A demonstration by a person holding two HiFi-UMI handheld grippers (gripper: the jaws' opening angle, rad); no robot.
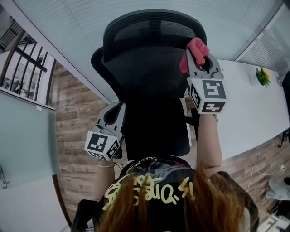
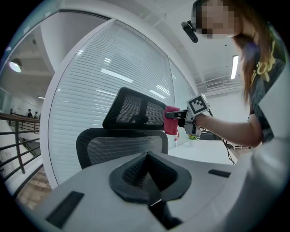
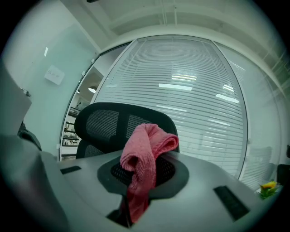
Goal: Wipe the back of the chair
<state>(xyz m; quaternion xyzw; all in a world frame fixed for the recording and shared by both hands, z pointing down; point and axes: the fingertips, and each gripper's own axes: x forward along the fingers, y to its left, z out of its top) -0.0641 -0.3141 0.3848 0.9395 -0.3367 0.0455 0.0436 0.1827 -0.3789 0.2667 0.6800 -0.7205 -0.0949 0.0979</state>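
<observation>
A black mesh office chair stands in front of me, its headrest (image 1: 152, 27) above the backrest (image 1: 149, 72). My right gripper (image 1: 200, 58) is shut on a pink cloth (image 1: 195, 50) at the headrest's right end. In the right gripper view the cloth (image 3: 142, 158) hangs folded from the gripper (image 3: 136, 181), with the headrest (image 3: 111, 120) just behind it. My left gripper (image 1: 114, 114) sits lower, beside the back's left edge, shut with nothing in it. The left gripper view has the closed gripper (image 2: 149, 181) below the backrest (image 2: 120, 145), the cloth (image 2: 171, 120) further off.
A long white table (image 1: 253, 106) runs along the right, with a small green plant (image 1: 263, 76) on it. Window blinds (image 1: 136, 9) stand close behind the chair. To the left are wood flooring (image 1: 74, 118), a glass partition (image 1: 25, 131) and a black railing (image 1: 27, 59).
</observation>
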